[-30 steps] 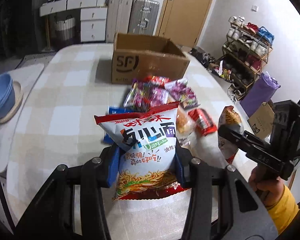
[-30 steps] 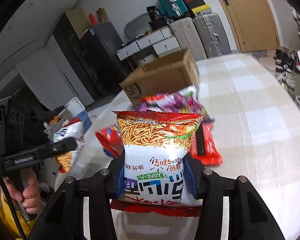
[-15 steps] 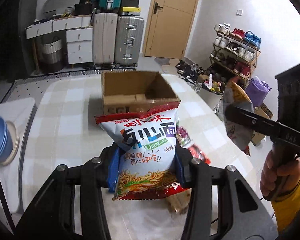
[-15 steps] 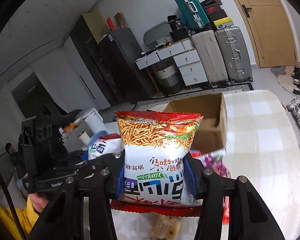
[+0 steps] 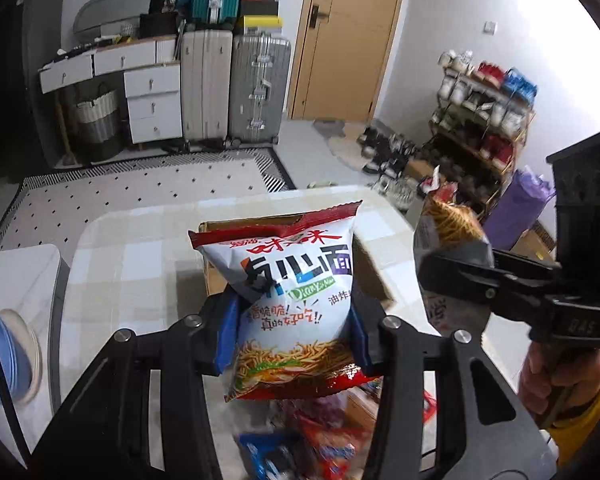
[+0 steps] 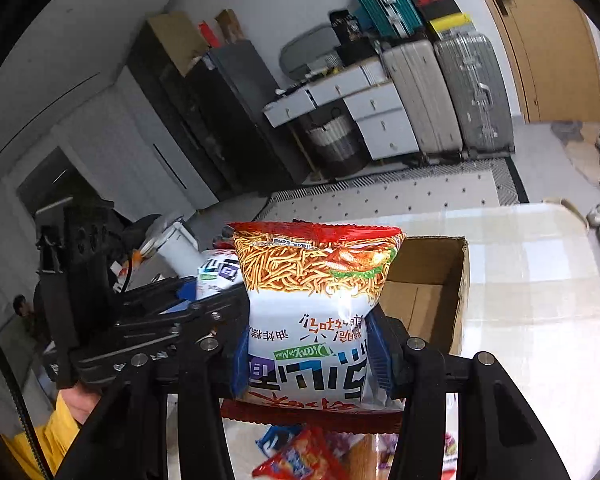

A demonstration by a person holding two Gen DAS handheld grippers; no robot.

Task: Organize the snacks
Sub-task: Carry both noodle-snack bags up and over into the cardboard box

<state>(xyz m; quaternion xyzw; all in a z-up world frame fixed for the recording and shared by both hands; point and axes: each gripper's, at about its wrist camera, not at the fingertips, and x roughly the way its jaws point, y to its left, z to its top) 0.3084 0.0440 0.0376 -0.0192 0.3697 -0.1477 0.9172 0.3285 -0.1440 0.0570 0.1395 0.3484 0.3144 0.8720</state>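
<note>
we have lifted both noodle bags off the worktop (image 5: 132,264): left gripper (image 5: 292,332) and right gripper (image 6: 308,356) fingers stay clamped on them, now above the cardboard box (image 6: 432,280).

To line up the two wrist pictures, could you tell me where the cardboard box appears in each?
Left wrist view: the cardboard box sits mid-frame, mostly hidden behind the held noodle bag.
Right wrist view: the cardboard box is right of centre, open, behind the other noodle bag.
Shared landmark: the silver suitcase by the door.
</note>
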